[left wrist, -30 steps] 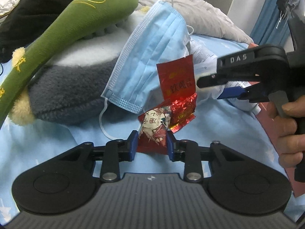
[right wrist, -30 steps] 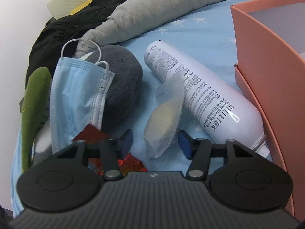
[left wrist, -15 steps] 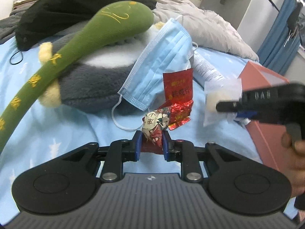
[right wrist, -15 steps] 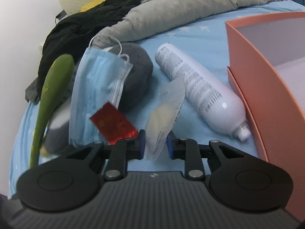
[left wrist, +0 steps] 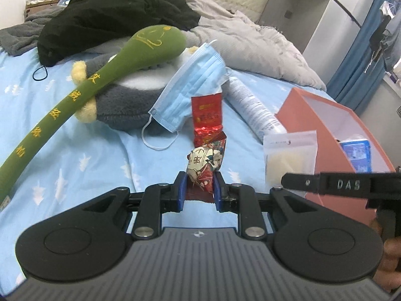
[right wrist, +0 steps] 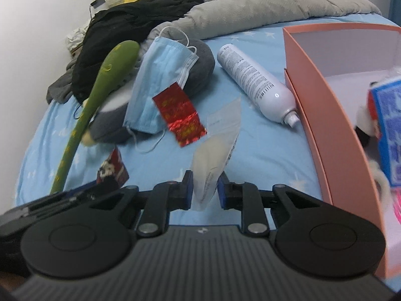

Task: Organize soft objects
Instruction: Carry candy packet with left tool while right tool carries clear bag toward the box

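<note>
Soft packets are the things in play: the left hand-held gripper (left wrist: pixel 199 191) is clamped on a red snack packet (left wrist: pixel 202 173) with a white printed face, held up over the blue star-print bed sheet (left wrist: pixel 82 160). Its jaws have just been closing, with that packet between them. The right hand-held gripper (right wrist: pixel 205 192) is clamped on a clear pouch (right wrist: pixel 217 150) with pale yellowish contents, also held above the sheet; its jaws have likewise just been closing on the pouch. In the left wrist view this pouch hangs just left of the near wall of the salmon-pink box (left wrist: pixel 310 135), at the right of the scene.

A red foil sachet (left wrist: pixel 207 118) lies on the sheet beyond the snack packet, touching the lower edge of a blue face mask (left wrist: pixel 193 87). The mask leans on a grey plush cushion (left wrist: pixel 125 105), across which a long green plush stick (left wrist: pixel 105 70) lies. A white spray bottle (right wrist: pixel 253 80) lies between the mask and the box. Far back sit a black garment (left wrist: pixel 107 17) and a grey quilt (left wrist: pixel 253 50).
</note>
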{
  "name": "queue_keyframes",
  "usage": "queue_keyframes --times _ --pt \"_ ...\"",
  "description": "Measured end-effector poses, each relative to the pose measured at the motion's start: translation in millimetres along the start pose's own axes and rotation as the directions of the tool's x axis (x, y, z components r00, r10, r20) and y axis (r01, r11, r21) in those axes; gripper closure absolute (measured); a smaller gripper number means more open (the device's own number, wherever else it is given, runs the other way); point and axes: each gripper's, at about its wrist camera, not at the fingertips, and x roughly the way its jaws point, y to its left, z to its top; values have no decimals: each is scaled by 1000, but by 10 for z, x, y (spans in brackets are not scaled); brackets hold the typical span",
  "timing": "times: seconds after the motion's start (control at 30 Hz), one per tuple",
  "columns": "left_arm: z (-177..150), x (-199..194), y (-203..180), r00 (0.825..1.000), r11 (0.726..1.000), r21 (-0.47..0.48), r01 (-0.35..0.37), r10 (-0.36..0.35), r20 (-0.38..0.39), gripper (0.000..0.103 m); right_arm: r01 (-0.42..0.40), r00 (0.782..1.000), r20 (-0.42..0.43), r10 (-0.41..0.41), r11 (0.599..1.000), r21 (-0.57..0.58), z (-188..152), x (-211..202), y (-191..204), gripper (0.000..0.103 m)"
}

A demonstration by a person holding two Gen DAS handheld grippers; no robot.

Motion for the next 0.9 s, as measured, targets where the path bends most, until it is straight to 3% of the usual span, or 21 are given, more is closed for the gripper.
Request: queue_keyframes --times 0.6,0.9 --pt "-408 -937 -313 998 1000 11 15 -16 63 77 19 998 65 -13 996 -93 -534 -1018 251 79" --pt "-423 -1229 -465 995 999 40 28 -31 91 77 4 996 95 4 997 -82 -637 -1358 233 79"
